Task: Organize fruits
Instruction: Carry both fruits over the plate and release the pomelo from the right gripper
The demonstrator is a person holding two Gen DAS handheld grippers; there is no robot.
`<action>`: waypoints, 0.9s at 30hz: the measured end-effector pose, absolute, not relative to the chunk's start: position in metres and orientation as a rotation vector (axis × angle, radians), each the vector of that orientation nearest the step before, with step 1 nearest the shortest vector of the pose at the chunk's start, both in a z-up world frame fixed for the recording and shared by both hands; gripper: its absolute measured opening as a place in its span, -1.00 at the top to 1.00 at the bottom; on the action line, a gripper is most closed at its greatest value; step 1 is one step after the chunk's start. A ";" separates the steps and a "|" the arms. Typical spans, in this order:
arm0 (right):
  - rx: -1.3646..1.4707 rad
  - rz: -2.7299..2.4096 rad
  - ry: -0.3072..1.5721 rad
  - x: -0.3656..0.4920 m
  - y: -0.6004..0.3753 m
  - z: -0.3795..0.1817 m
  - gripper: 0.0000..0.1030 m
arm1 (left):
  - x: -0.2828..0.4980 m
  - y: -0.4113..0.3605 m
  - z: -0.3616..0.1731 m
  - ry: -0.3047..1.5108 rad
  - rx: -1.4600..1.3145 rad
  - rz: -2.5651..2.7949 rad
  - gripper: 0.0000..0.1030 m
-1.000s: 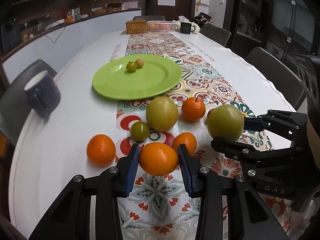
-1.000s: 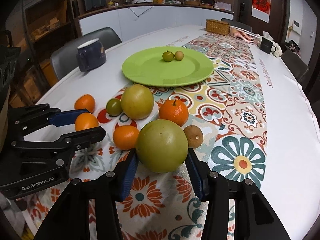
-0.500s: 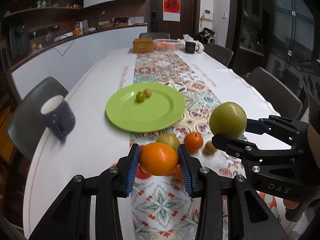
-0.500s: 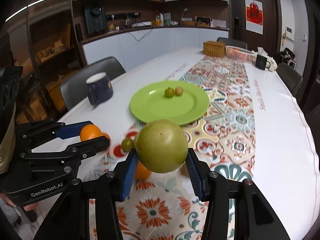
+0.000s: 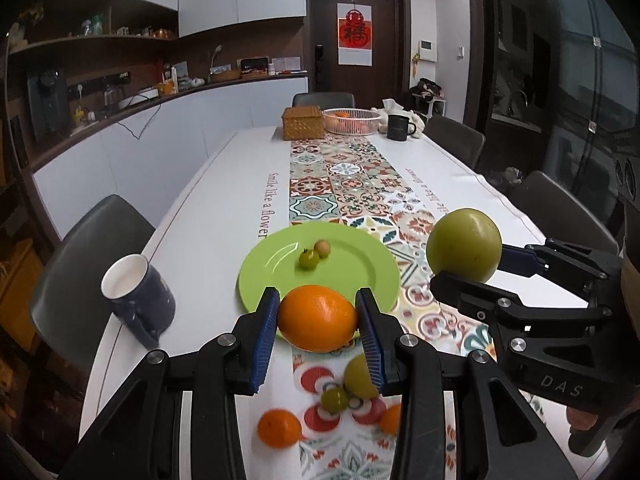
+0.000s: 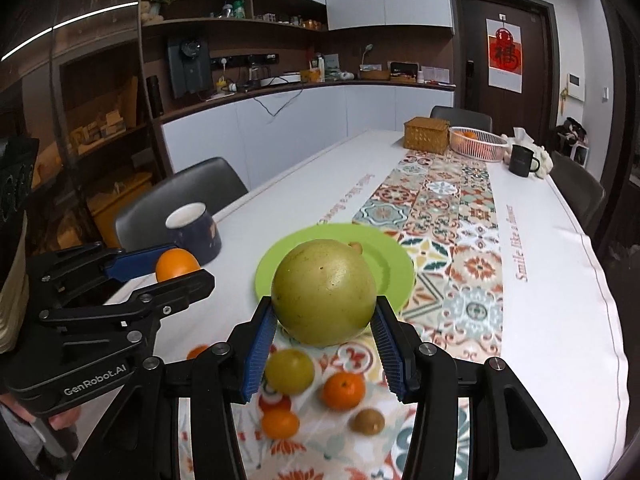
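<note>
**Two fruits in the air, plate just ahead**

The left gripper was clamped on an orange, held above the table at the near edge of the green plate. To its right, the right gripper squeezed a big green fruit, also aloft. I'd have lowered each well apart on bare plate, clear of the two small fruits at its middle, letting go only once they rested, since round fruit rolls. Others lay loose on the runner below.

Both wrist views look down the table — sharing the green plate.
</note>
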State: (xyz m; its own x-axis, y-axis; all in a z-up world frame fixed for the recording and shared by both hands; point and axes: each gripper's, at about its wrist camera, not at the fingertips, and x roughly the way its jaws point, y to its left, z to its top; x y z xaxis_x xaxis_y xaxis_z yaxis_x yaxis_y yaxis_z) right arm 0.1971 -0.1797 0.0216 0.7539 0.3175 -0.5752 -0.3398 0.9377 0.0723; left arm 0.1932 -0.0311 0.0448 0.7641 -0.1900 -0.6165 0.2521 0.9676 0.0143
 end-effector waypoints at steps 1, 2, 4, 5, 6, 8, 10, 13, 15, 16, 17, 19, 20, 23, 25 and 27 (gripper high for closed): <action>-0.039 0.359 0.621 0.202 -0.179 0.023 0.04 | 0.199 -0.031 0.046 0.661 0.097 -0.242 0.24; -0.041 0.358 0.620 0.208 -0.178 0.025 0.04 | 0.205 -0.030 0.047 0.662 0.099 -0.243 0.24; -0.044 0.361 0.624 0.218 -0.177 0.027 0.04 | 0.217 -0.030 0.048 0.666 0.101 -0.242 0.25; -0.043 0.363 0.626 0.223 -0.177 0.027 0.04 | 0.221 -0.030 0.048 0.668 0.101 -0.247 0.25; -0.042 0.367 0.630 0.230 -0.176 0.027 0.04 | 0.226 -0.030 0.048 0.672 0.102 -0.251 0.25; -0.041 0.368 0.646 0.241 -0.175 0.025 0.04 | 0.237 -0.029 0.046 0.681 0.106 -0.250 0.25; -0.038 0.369 0.669 0.255 -0.174 0.022 0.04 | 0.249 -0.029 0.042 0.691 0.114 -0.252 0.25; -0.040 0.363 0.699 0.273 -0.173 0.015 0.04 | 0.266 -0.028 0.034 0.711 0.115 -0.258 0.25; -0.048 0.351 0.718 0.285 -0.173 0.009 0.04 | 0.278 -0.028 0.026 0.733 0.110 -0.260 0.24; -0.051 0.345 0.733 0.292 -0.172 0.005 0.04 | 0.283 -0.028 0.022 0.742 0.104 -0.263 0.25; -0.052 0.342 0.743 0.297 -0.172 0.003 0.04 | 0.290 -0.026 0.018 0.759 0.096 -0.267 0.25; -0.057 0.339 0.769 0.309 -0.171 -0.004 0.04 | 0.301 -0.025 0.009 0.787 0.086 -0.269 0.25; -0.059 0.342 0.777 0.313 -0.170 -0.006 0.04 | 0.306 -0.024 0.004 0.804 0.083 -0.272 0.25; -0.066 0.347 0.812 0.327 -0.167 -0.015 0.04 | 0.321 -0.021 -0.009 0.850 0.074 -0.285 0.25; -0.070 0.351 0.840 0.337 -0.164 -0.023 0.04 | 0.330 -0.022 -0.017 0.873 0.084 -0.287 0.25; -0.072 0.354 0.867 0.345 -0.162 -0.031 0.04 | 0.338 -0.022 -0.026 0.903 0.093 -0.296 0.25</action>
State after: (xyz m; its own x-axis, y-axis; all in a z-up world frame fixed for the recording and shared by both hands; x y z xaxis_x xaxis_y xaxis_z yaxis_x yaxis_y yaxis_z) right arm 0.3450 -0.1619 -0.0312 0.5925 0.2749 -0.7572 -0.3332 0.9394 0.0804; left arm 0.3381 -0.0222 -0.0259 0.5816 -0.2144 -0.7847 0.2923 0.9553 -0.0444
